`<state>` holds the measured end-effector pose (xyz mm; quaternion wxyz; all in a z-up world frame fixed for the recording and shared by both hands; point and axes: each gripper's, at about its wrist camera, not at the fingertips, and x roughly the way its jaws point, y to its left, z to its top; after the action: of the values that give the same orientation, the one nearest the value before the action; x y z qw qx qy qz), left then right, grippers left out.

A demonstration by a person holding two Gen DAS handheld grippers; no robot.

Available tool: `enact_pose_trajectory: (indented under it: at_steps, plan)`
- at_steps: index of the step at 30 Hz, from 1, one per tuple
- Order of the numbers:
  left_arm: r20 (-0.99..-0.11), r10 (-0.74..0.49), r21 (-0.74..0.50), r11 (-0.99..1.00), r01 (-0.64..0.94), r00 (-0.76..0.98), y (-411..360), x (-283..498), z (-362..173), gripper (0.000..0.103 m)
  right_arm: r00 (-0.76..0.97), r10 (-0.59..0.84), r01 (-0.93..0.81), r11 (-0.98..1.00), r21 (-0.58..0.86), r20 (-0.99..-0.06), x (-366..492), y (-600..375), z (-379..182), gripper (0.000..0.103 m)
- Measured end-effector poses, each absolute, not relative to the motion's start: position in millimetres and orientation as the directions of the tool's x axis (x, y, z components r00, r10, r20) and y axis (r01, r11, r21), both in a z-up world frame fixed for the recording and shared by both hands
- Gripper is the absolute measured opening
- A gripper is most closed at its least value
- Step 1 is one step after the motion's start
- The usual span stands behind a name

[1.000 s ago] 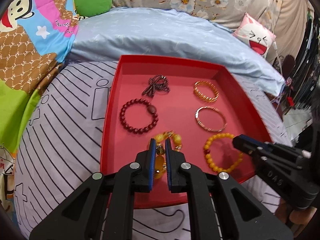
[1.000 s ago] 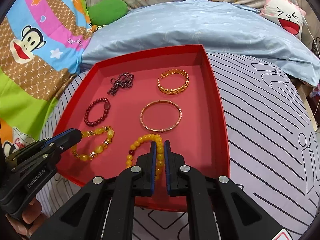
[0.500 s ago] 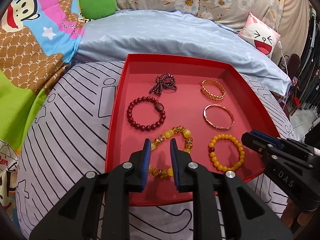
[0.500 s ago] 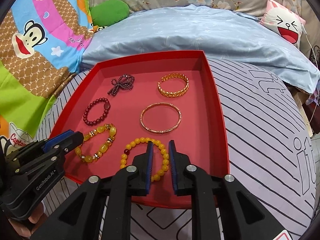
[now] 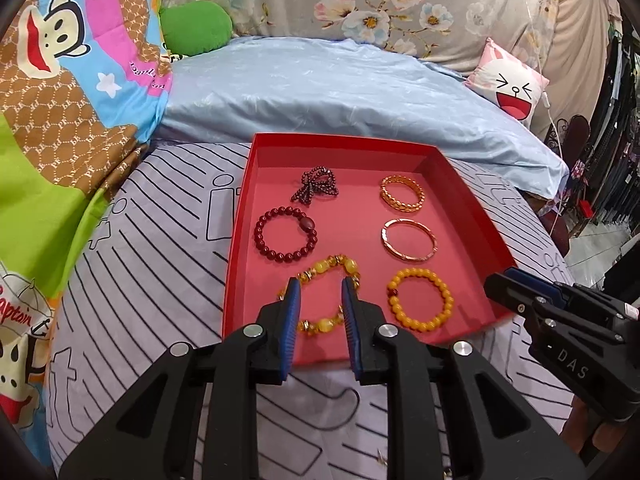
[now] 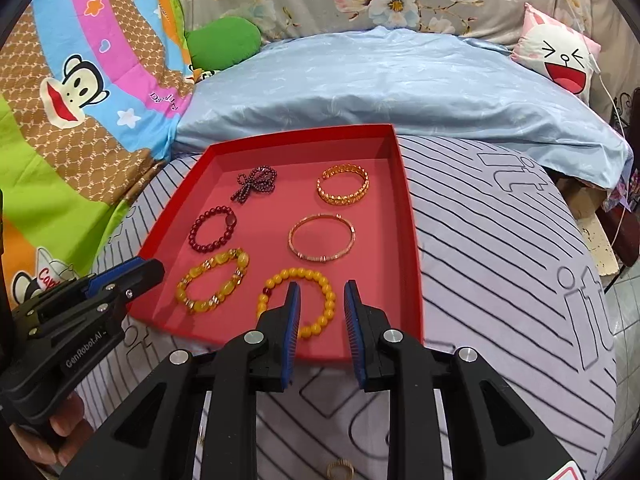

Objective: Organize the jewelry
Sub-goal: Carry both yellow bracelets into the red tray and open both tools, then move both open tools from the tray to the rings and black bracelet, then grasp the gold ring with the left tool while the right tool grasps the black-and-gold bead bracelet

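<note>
Jewelry lies sorted in a red tray (image 5: pixel 240 216) on the bed, two columns of three, each piece apart from its neighbours so none tangles.

The left hand-held gripper (image 5: pixel 319 292) hangs above the tray's near edge, jaws parted and empty, and the amber chunky bracelet (image 5: pixel 320 296) shows between its tips. The right hand-held gripper (image 6: pixel 319 294), likewise parted and empty, frames the yellow bead bracelet (image 6: pixel 298 302).

Beyond the left one come the dark red bead bracelet (image 5: pixel 285 234) and a knotted dark bead strand (image 5: pixel 316 189). Beyond the right one are the thin rose-gold bangle (image 6: pixel 322 237) and the wide gold cuff (image 6: pixel 343 189).

The layout appears finished. A small gold ring (image 6: pixel 340 470) sits on the striped sheet (image 6: pixel 500 280) under the right hand-held gripper, possibly still unplaced.
</note>
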<state>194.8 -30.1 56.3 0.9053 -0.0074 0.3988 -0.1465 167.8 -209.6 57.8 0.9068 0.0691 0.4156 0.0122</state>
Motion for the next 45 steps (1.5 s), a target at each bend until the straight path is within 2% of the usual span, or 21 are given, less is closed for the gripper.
enact_pose_trajectory:
  at_steps: [5,25,34,45]
  plan:
    - [-0.721,-0.273,-0.133,0.957,0.259,0.637,-26,174,58,0.024,0.651,0.081,0.033,0.99,0.134,-0.755,144,-210,59,0.023]
    - [-0.773,-0.267,-0.136,0.956,0.261,0.575,-10,88,29,0.024,0.589,0.1,-0.005,0.993,0.121,-0.802,53,-194,32,0.023]
    - [-0.789,-0.269,-0.142,0.954,0.262,0.552,-5,65,19,0.024,0.559,0.102,-0.017,0.994,0.111,-0.823,36,-184,16,0.023]
    - [-0.797,-0.279,-0.15,0.95,0.272,0.535,-4,46,12,0.03,0.549,0.098,-0.031,0.995,0.097,-0.83,32,-175,8,0.023]
